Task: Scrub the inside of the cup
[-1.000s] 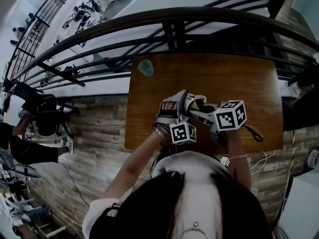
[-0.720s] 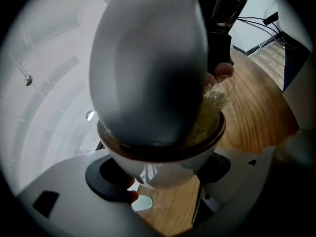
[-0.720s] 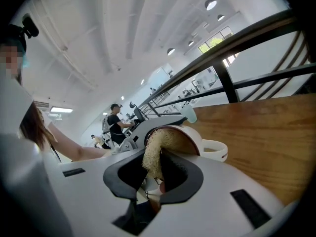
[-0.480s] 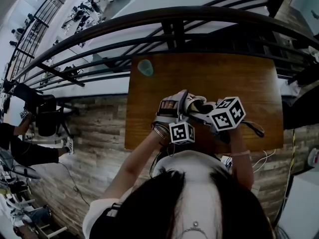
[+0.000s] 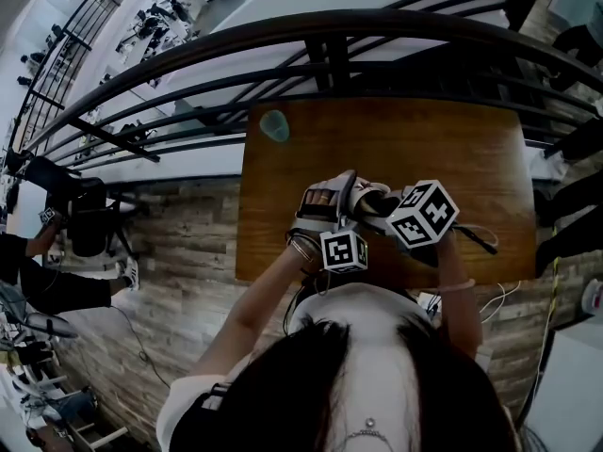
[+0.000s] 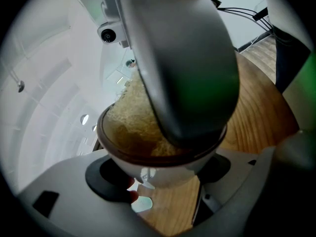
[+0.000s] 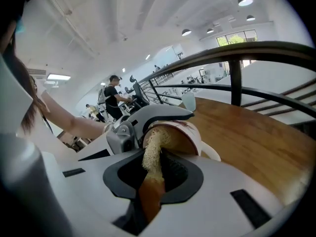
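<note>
Wooden surface (image 5: 452, 158) by railing (image 5: 283, 40); head view is hiding what gripper views are showing: left gripper (image 6: 160, 177) fingers clamping cup (image 6: 170, 170), right gripper (image 7: 154, 179) fingers pinching scrubber (image 7: 152, 152) inside it.

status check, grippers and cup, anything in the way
Left gripper shut on cup. Right gripper shut on scrub brush, head inside cup. Green tumbler well clear, nothing blocking.

Your right claw (image 7: 153, 177) rolls about its own line: its marker cube (image 5: 422, 213) shows its faces more steeply turned than a second ago and sits slightly further left over the desk (image 5: 471, 149).
</note>
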Demonstrator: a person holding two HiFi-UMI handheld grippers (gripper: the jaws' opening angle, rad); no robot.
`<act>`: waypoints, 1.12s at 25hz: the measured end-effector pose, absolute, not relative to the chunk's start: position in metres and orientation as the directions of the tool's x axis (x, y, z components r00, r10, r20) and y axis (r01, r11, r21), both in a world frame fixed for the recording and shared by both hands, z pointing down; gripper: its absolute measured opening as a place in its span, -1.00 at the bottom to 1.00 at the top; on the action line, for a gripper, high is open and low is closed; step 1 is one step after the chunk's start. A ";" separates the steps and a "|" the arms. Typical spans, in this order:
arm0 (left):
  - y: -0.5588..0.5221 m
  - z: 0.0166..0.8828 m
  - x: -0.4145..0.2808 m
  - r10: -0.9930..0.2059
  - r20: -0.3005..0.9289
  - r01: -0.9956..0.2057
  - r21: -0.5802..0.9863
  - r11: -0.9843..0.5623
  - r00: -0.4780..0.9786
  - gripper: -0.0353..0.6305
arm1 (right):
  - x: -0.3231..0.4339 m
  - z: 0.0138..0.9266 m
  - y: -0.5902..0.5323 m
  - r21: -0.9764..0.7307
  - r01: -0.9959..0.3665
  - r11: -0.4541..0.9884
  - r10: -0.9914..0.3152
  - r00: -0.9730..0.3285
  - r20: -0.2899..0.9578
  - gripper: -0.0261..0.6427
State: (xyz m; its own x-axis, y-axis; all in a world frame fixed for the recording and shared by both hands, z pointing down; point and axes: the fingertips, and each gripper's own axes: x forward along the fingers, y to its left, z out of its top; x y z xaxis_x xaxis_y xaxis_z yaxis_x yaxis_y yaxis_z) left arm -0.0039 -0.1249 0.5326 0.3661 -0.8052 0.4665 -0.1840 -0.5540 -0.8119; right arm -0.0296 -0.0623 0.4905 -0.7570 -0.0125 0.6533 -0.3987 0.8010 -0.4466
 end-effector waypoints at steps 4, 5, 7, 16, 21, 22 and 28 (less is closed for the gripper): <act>-0.125 0.534 -0.003 -0.806 0.468 -0.185 -0.812 -0.554 0.363 0.27 | -0.025 0.496 -0.061 -0.392 -0.395 0.831 -0.013 -0.718 0.696 -0.68; -0.124 0.534 -0.003 -0.805 0.469 -0.186 -0.810 -0.556 0.363 0.27 | -0.025 0.496 -0.060 -0.384 -0.396 0.834 -0.016 -0.713 0.701 -0.68; -0.124 0.535 -0.002 -0.803 0.472 -0.174 -0.812 -0.557 0.364 0.27 | -0.022 0.499 -0.061 -0.355 -0.401 0.844 -0.025 -0.692 0.721 -0.68; -0.121 0.538 0.000 -0.796 0.476 -0.145 -0.817 -0.557 0.374 0.27 | -0.017 0.507 -0.065 -0.215 -0.394 0.894 -0.066 -0.589 0.806 -0.68; -0.120 0.534 -0.001 -0.799 0.479 -0.161 -0.812 -0.560 0.365 0.27 | -0.018 0.503 -0.062 -0.236 -0.379 0.895 -0.045 -0.603 0.796 -0.68; -0.121 0.533 0.000 -0.799 0.475 -0.161 -0.814 -0.558 0.369 0.27 | -0.018 0.502 -0.061 -0.250 -0.376 0.892 -0.037 -0.612 0.790 -0.68; -0.122 0.534 0.000 -0.807 0.442 -0.168 -0.828 -0.535 0.392 0.27 | -0.024 0.495 -0.056 -0.350 -0.363 0.864 0.010 -0.681 0.732 -0.68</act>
State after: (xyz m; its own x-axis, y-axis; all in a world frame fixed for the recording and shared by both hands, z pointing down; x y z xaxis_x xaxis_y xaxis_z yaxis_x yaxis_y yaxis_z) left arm -0.0001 -0.1218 0.5336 0.3915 -0.8070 0.4421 -0.1679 -0.5350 -0.8280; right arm -0.0237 -0.0565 0.4952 -0.6811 0.0102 0.7321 -0.3627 0.8638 -0.3496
